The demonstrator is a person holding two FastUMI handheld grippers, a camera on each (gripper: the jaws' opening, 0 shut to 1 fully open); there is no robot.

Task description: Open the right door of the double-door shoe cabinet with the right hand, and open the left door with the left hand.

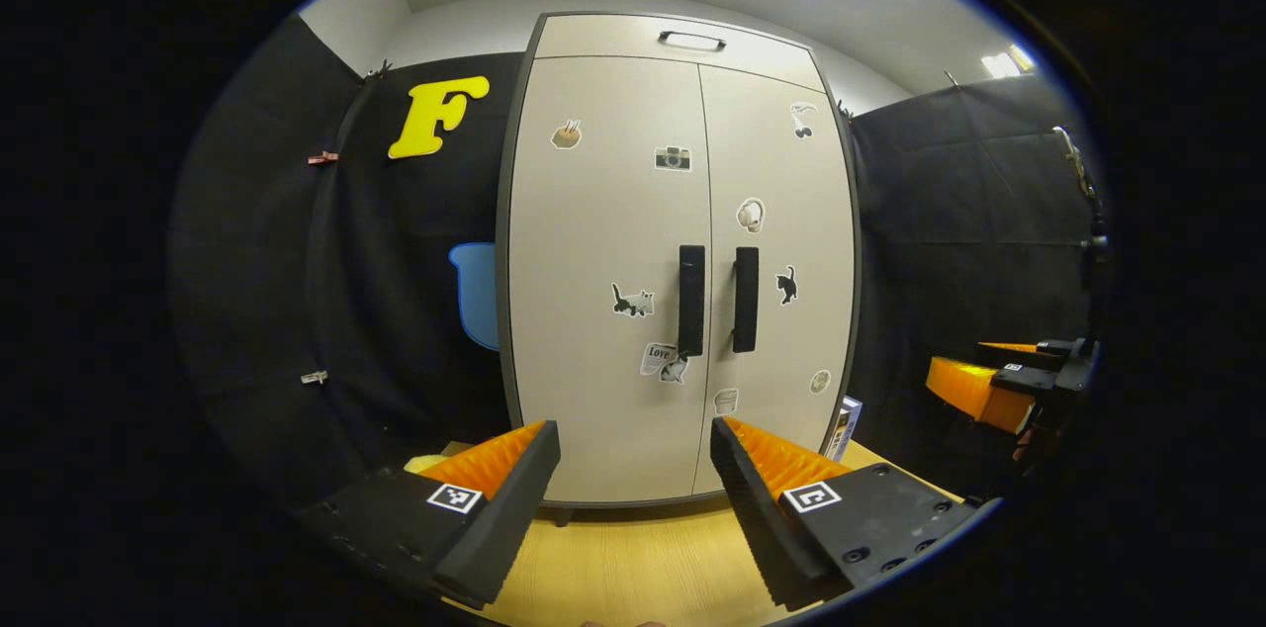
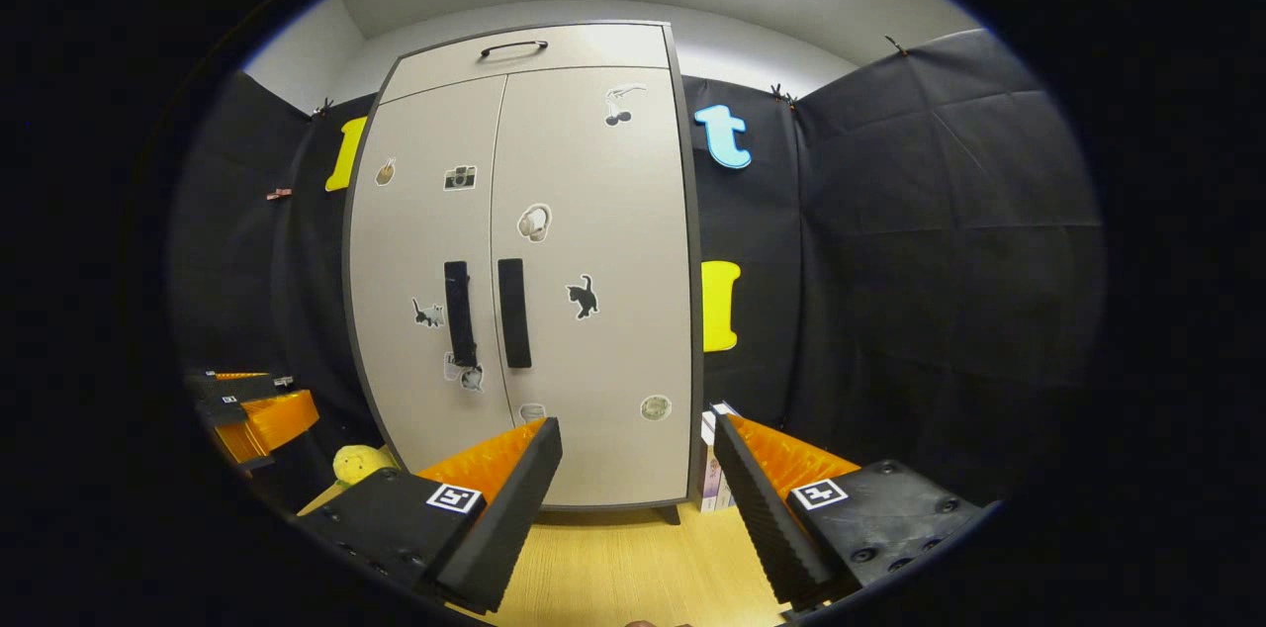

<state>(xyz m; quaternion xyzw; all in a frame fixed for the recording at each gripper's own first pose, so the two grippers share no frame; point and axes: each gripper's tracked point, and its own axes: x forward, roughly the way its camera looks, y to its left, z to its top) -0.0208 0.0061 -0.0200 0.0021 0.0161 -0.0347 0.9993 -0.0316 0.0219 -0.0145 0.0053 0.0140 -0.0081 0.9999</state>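
A pale grey double-door shoe cabinet [image 1: 613,212] [image 2: 593,212] with stickers stands on a wooden floor, both doors shut. Two black vertical handles sit side by side at the middle seam: the left door's handle [image 1: 691,301] [image 2: 457,301] and the right door's handle [image 1: 746,300] [image 2: 513,299]. My left gripper [image 1: 633,439] is open, some way in front of the cabinet's lower middle, nothing between its fingers. My right gripper [image 2: 636,434] is open too, in front of the right door's lower part. The right gripper [image 1: 1029,375] also appears far right in the left gripper view; the left gripper [image 2: 247,404] far left in the right gripper view.
A top flap with a black handle [image 1: 692,41] sits above the doors. A blue chair [image 1: 478,291] stands left of the cabinet, a yellow soft toy [image 2: 361,462] at its lower left, a small box [image 1: 846,426] [image 2: 710,474] at its lower right. The wooden floor [image 1: 633,558] lies in front.
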